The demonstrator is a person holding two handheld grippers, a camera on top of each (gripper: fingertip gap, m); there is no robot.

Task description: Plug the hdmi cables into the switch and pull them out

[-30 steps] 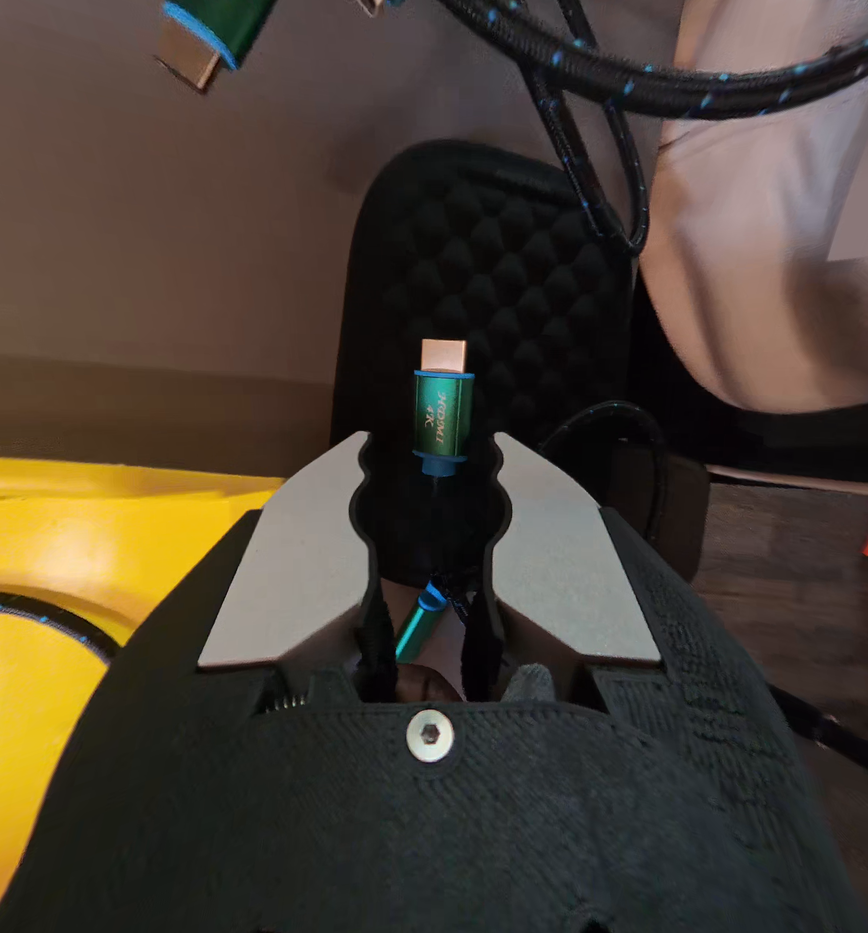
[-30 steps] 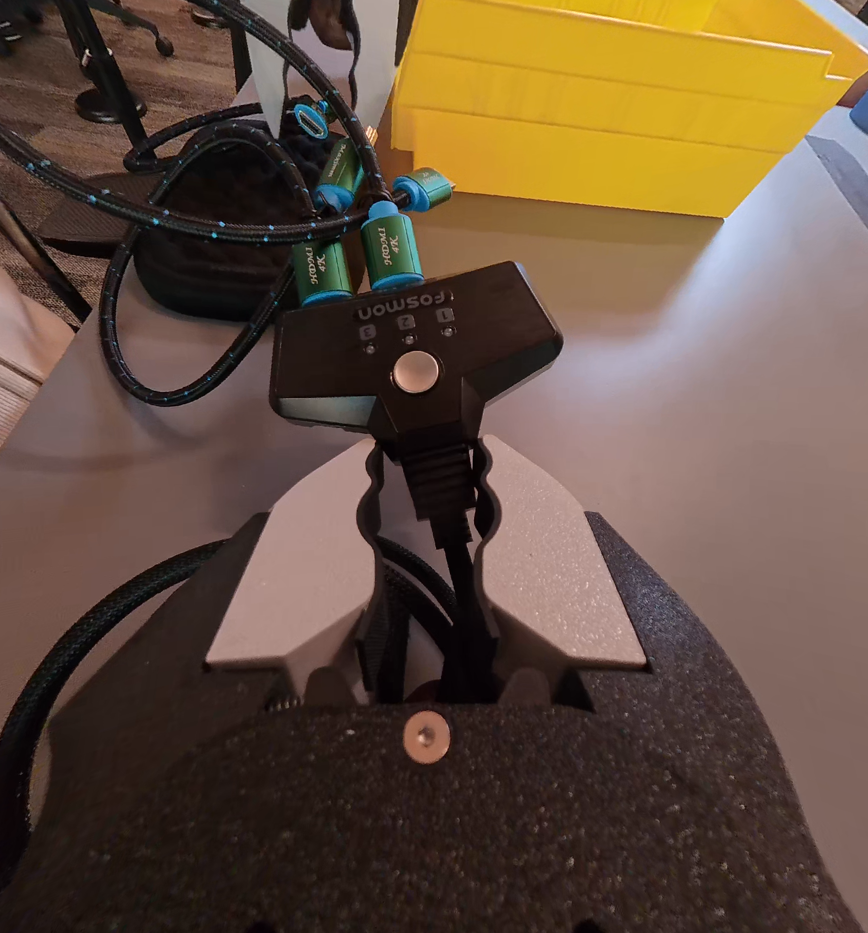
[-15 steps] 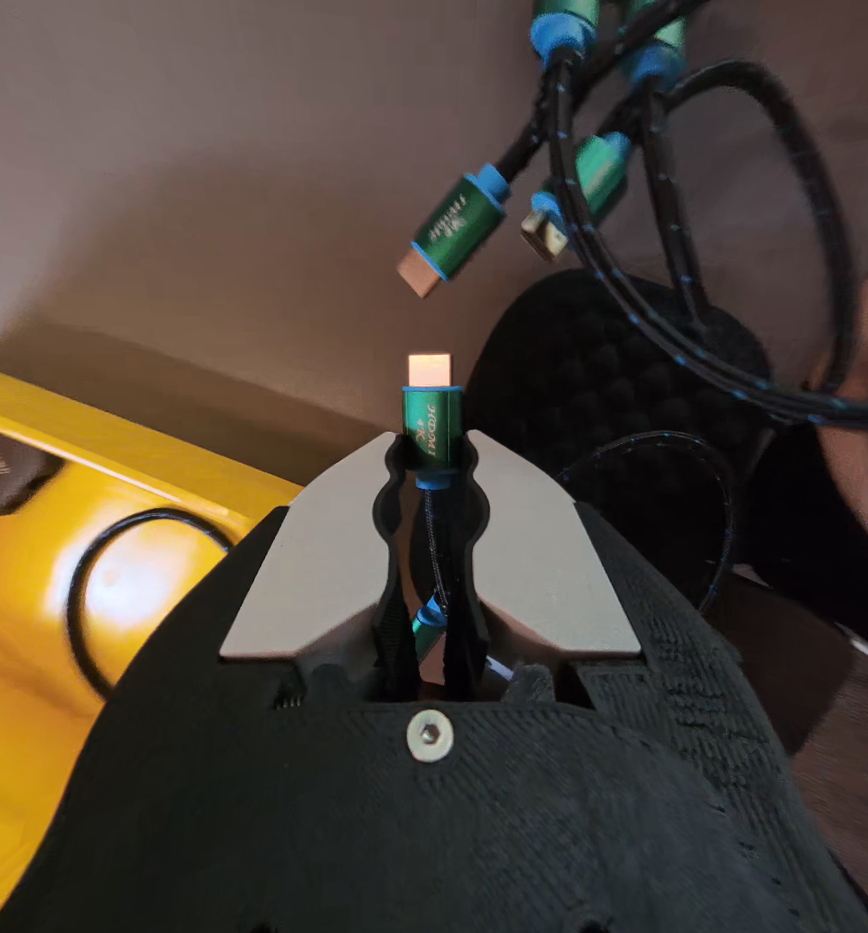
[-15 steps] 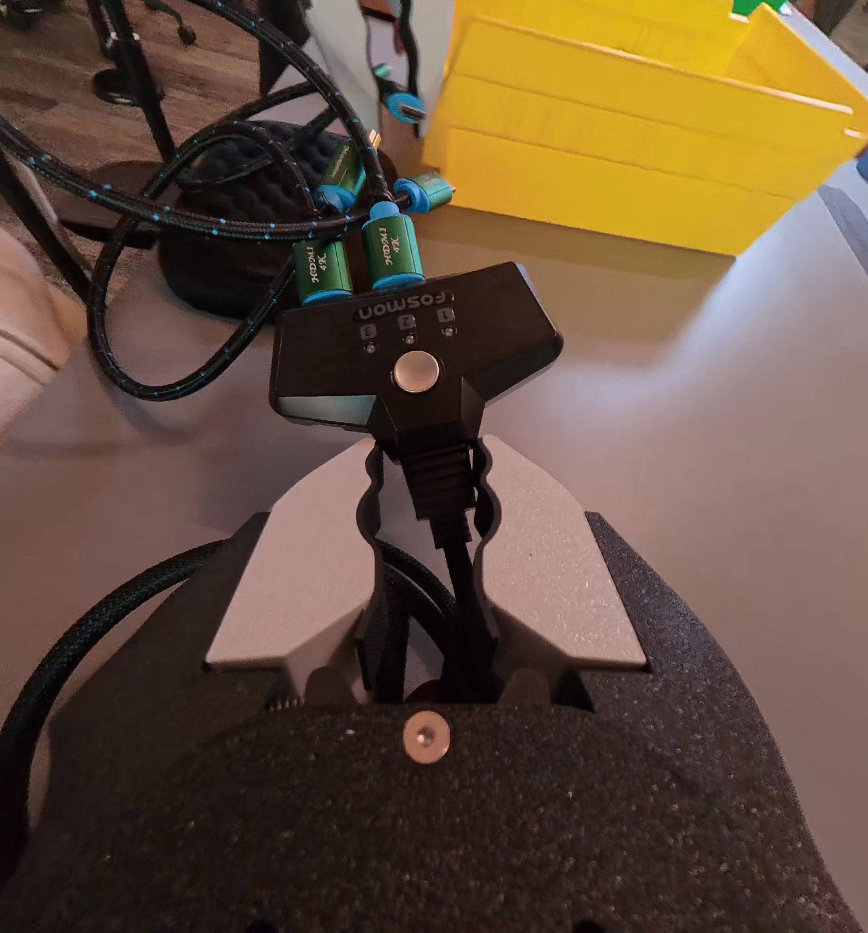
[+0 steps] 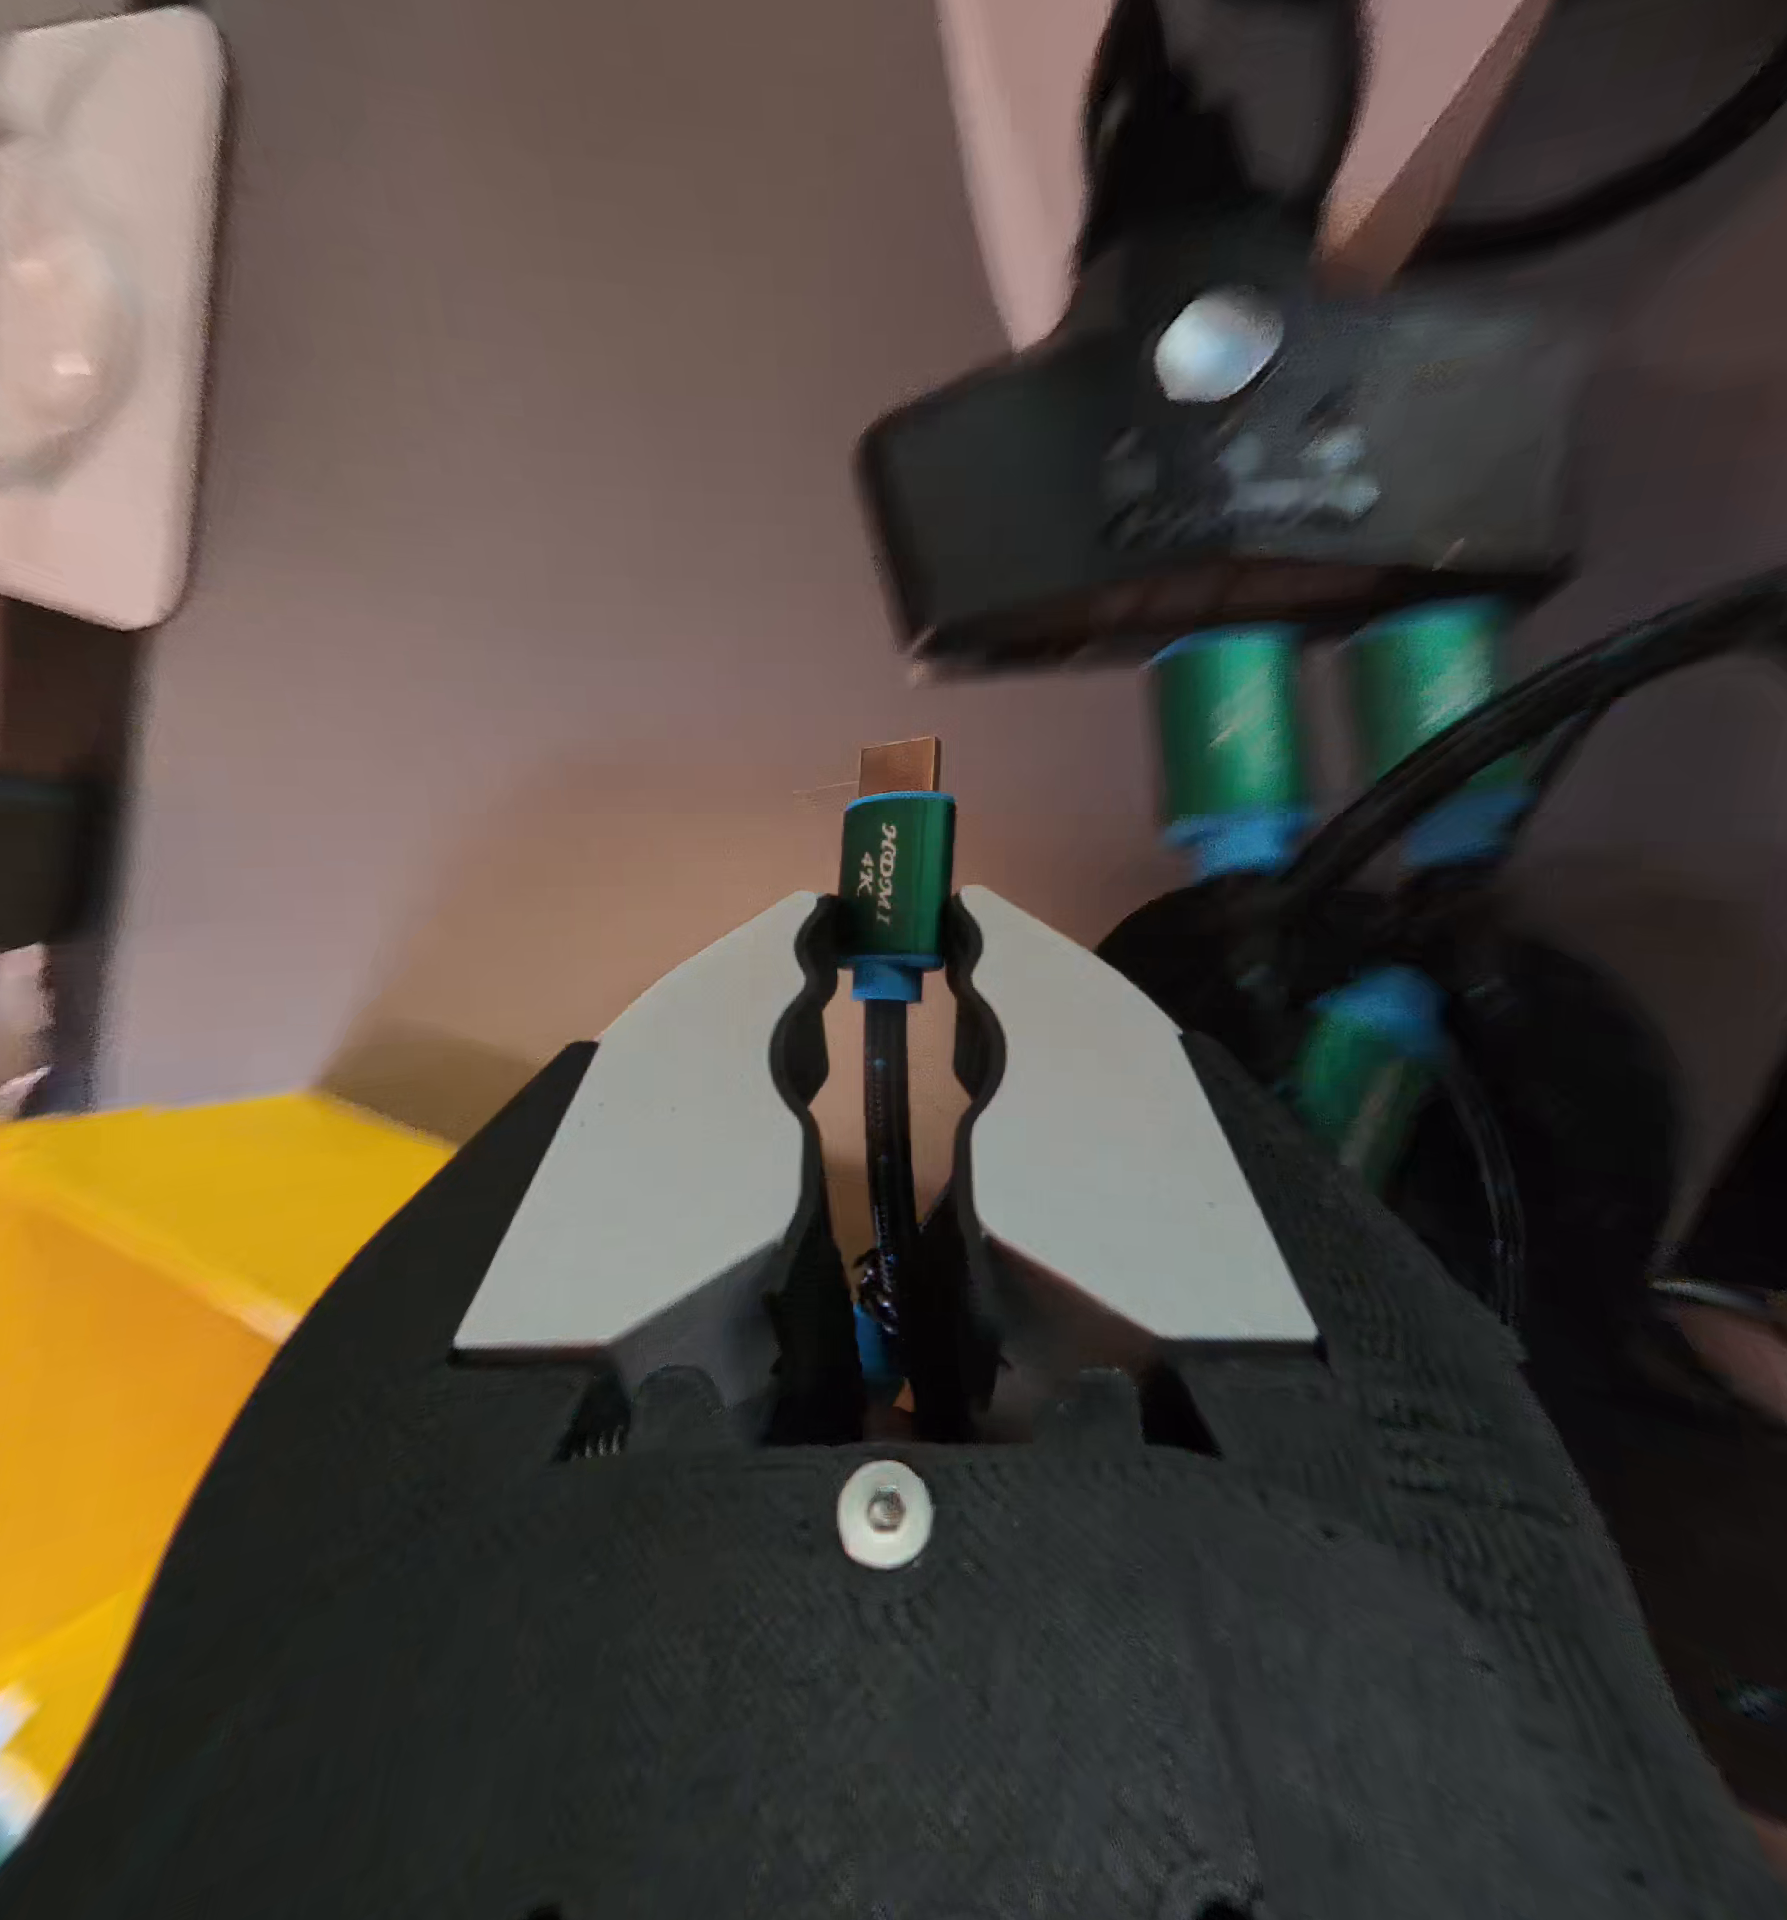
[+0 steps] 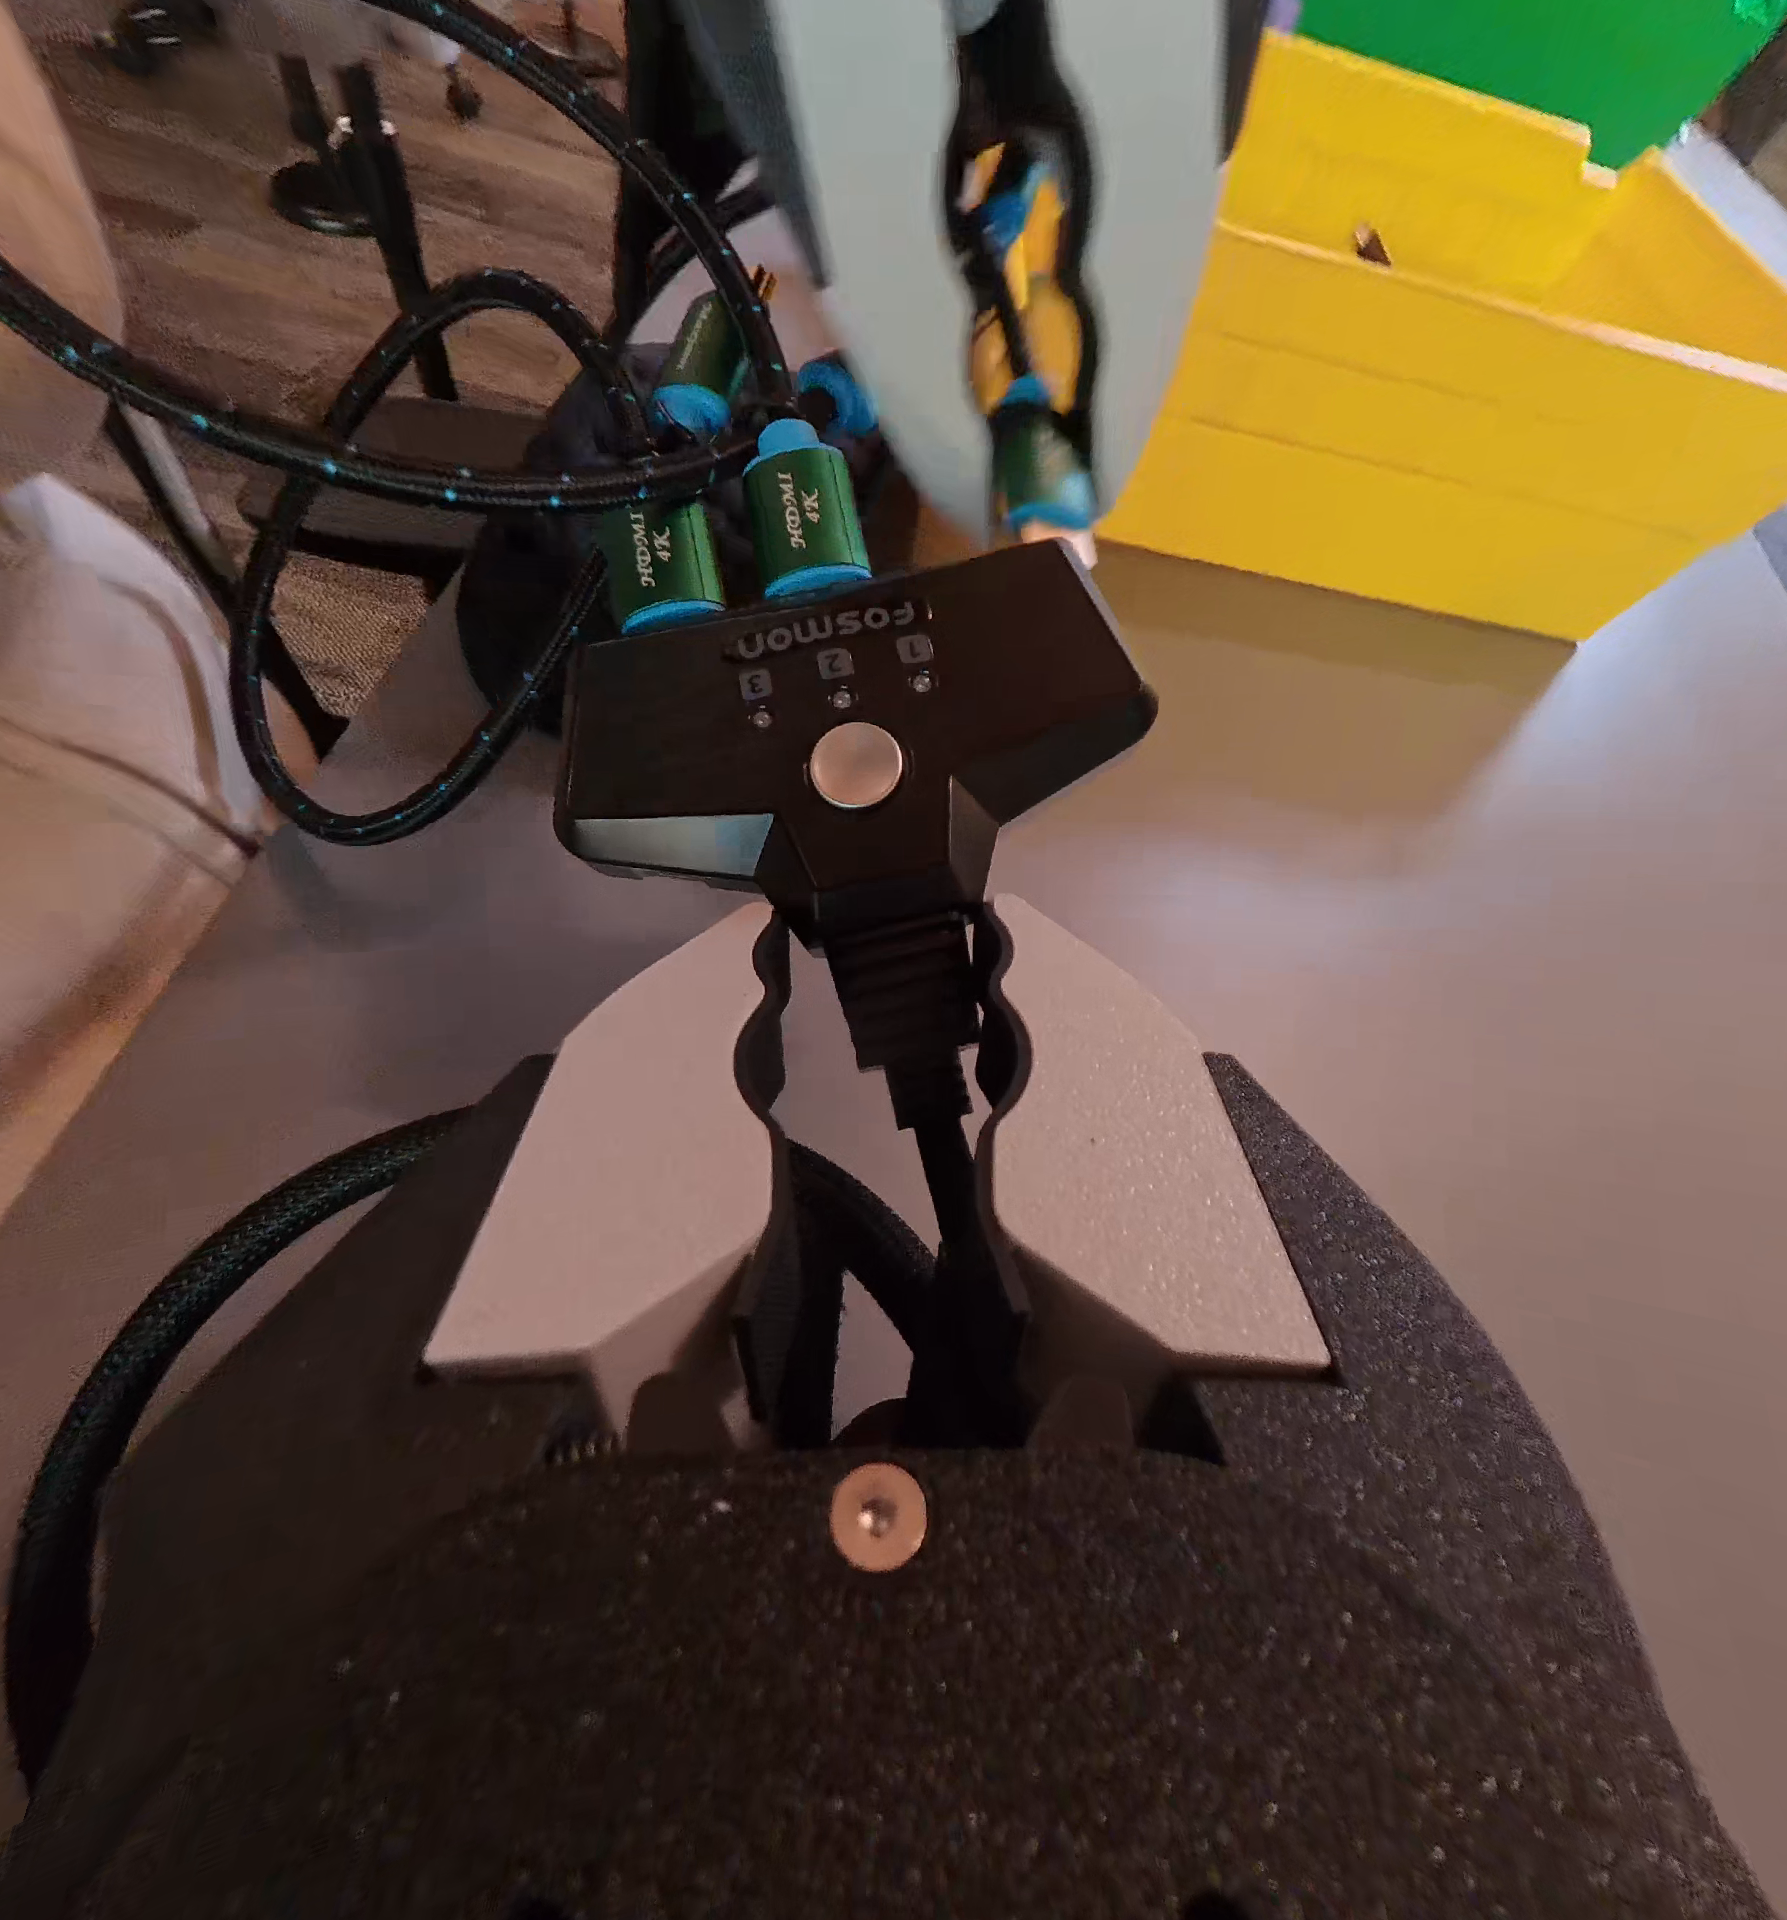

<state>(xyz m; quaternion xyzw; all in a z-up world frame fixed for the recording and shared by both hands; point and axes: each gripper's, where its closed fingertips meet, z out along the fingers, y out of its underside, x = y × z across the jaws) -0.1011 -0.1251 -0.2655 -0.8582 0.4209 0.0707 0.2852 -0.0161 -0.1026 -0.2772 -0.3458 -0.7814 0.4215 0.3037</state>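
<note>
The switch (image 6: 853, 727) was a flat black box of T shape with a round metal button, held above the grey table (image 6: 1440, 987). The right gripper (image 6: 884, 961) was closed on the ribbed black collar at its stem, with the grey wavy fingers (image 6: 1097, 1122) pressed on both sides. Two green metal plugs (image 6: 806, 525) with blue rubber rings sat in the ports at the far edge of the switch, and their braided black cables (image 6: 276, 457) looped away to the left of it. The third port, at the right end of this edge, was empty.

The left gripper (image 5: 894, 920) was clamped on a third green plug (image 5: 894, 878), its copper-coloured tip pointing up, just below the left end of the switch. In the right wrist view this plug (image 6: 1040, 473) hung nearly touching the switch's far right corner. Half a second before it was well away from the switch, near the yellow plastic bin (image 6: 1440, 416) behind it.
</note>
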